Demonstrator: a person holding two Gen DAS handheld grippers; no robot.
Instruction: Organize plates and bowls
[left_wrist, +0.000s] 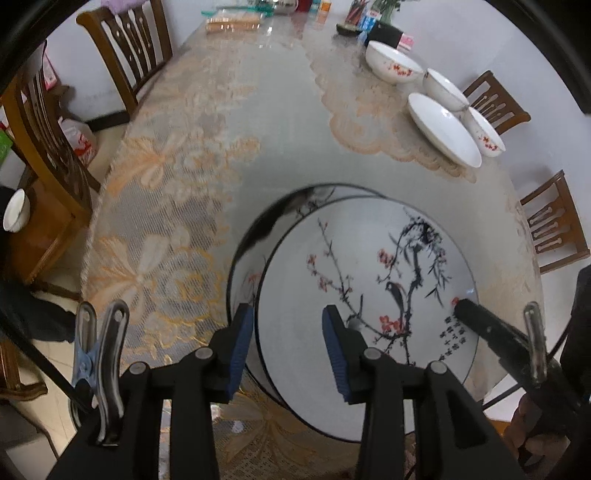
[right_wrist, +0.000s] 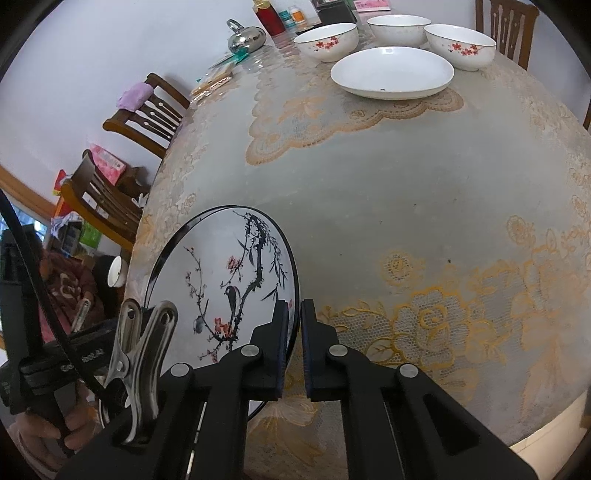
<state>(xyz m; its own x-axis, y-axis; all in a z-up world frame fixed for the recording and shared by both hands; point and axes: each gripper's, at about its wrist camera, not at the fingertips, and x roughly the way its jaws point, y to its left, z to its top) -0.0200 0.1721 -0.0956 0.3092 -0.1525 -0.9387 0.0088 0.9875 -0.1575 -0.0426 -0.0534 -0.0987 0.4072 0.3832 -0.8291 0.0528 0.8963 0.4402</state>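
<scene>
A round painted plate (left_wrist: 369, 280) with a bird and blossom branches lies tilted over a second painted plate (left_wrist: 247, 240) on the lace-covered table (left_wrist: 207, 147). My right gripper (right_wrist: 294, 308) is shut on the top plate (right_wrist: 221, 266) at its right rim; in the left wrist view it comes in from the right as a black tip (left_wrist: 460, 305). My left gripper (left_wrist: 288, 314) stands open astride the top plate's left rim. One blue pad (left_wrist: 242, 343) is outside the rim and the other hangs over the plate's face.
At the far right of the table stand a plain white plate (right_wrist: 391, 74) and three white bowls (right_wrist: 327, 40) (right_wrist: 399, 29) (right_wrist: 460, 46) with red blossoms. Bottles, a kettle (right_wrist: 245, 38) and packets crowd the far end. Wooden chairs ring the table; one at the left carries a small bowl (left_wrist: 16, 210).
</scene>
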